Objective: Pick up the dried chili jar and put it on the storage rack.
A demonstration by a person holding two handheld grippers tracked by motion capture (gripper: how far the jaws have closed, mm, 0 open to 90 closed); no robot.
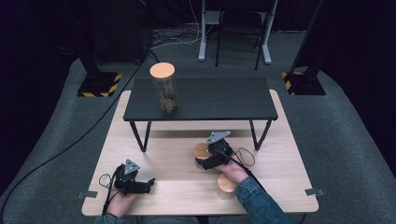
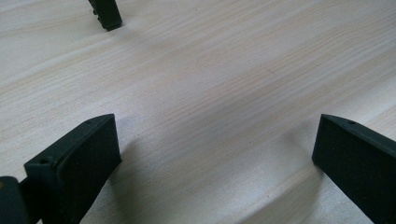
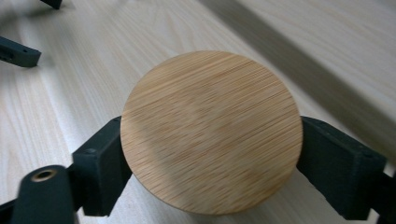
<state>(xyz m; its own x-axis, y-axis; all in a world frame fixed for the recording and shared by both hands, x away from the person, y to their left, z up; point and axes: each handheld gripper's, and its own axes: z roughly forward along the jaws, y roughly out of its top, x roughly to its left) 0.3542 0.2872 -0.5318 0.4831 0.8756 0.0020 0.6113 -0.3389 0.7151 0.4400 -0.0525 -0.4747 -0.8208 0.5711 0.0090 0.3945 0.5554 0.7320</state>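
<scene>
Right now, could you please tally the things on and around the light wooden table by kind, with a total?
Jars with round bamboo lids: 3 (one on the black shelf, one between the right tongs, one near the front edge)
Black raised shelf: 1
Hand-held tongs: 2 (left tongs, right tongs)
Total: 6

High view looks down and forward over table [image 1: 187, 182]; gripper views sit close behind their jaws, facing that shared tabletop.
</scene>
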